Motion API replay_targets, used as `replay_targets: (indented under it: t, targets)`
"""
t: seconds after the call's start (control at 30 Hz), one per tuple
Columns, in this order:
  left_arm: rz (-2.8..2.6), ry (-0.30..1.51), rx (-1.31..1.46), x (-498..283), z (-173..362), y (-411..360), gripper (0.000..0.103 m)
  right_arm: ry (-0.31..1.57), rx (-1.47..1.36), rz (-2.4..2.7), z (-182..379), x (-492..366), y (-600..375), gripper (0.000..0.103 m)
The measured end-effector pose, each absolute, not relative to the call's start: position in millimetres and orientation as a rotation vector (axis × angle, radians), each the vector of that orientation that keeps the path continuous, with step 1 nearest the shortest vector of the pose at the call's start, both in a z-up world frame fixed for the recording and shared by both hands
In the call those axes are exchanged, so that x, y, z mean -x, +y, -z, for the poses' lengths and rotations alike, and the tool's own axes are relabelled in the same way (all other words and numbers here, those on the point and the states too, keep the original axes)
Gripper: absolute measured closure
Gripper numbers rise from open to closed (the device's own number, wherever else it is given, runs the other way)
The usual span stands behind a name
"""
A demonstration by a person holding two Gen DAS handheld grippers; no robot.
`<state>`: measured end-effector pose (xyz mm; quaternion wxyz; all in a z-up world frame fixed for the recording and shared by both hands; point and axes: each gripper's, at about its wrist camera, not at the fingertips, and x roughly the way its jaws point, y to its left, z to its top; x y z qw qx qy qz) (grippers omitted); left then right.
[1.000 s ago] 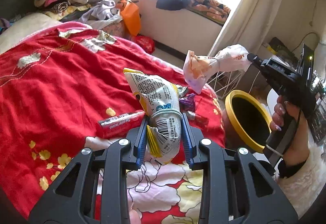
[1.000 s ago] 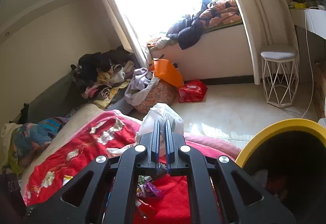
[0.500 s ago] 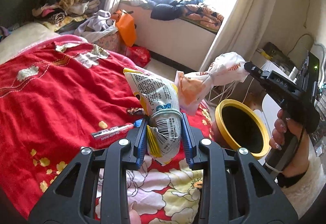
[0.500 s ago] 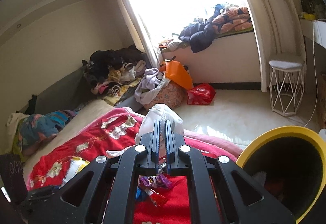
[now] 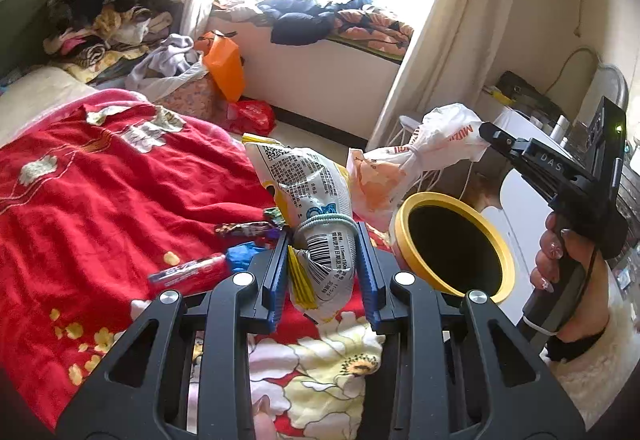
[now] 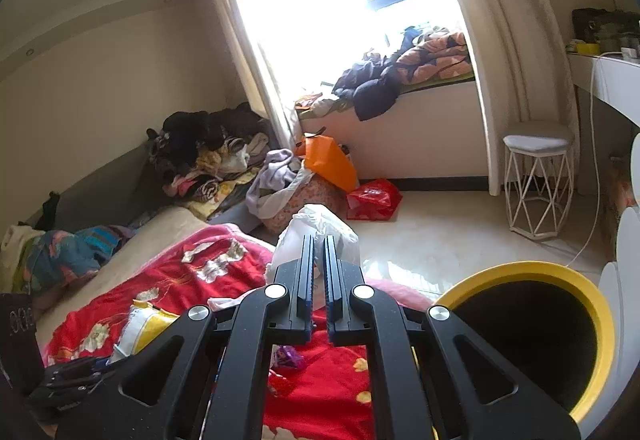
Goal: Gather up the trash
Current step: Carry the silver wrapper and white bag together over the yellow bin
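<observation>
The left gripper (image 5: 322, 264) was pinching a crumpled snack bag (image 5: 316, 208), white and yellow with a barcode on it, its blue pads pressed against the bag's gathered neck. The bag stood up out of the jaws and leaned away over the red floral blanket (image 5: 100, 200). Just to the left of those fingers, down on the blanket, lay a red wrapper (image 5: 188, 274), a blue scrap (image 5: 244, 252) and a dark purple candy wrapper (image 5: 248, 229), all close together.

To the right of the left gripper, and a little ahead of it, stood the yellow-rimmed bin (image 5: 452, 244), its dark mouth tipped toward the bed. Above the bin the right gripper (image 5: 486, 132) was held by a hand (image 5: 560, 260) in a white fuzzy sleeve. Its jaws were pressed together on a knotted white plastic bag (image 5: 424, 156) with orange print, which hung leftward from the tips, over the bin's far rim and almost touching the snack bag.

From the right gripper's own view, the plastic bag bunched up beyond the nearly closed fingers, and the bin sat low to their right. Beyond both tools an orange bag (image 6: 330, 160) and a red bag (image 6: 374, 198) lay on the floor under the window seat.
</observation>
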<state>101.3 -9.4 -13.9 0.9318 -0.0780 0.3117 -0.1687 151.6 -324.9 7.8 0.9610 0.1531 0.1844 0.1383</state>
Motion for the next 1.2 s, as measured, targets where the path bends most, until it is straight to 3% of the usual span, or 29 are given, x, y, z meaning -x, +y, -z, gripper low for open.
replay_targets:
  t: [1.2]
  targets:
    - [0.559,0.651,0.004,-102.2,14.5,-126.3,0.079,0.327,-0.388,0.068,16.5,-124.8,-458.0,0.098]
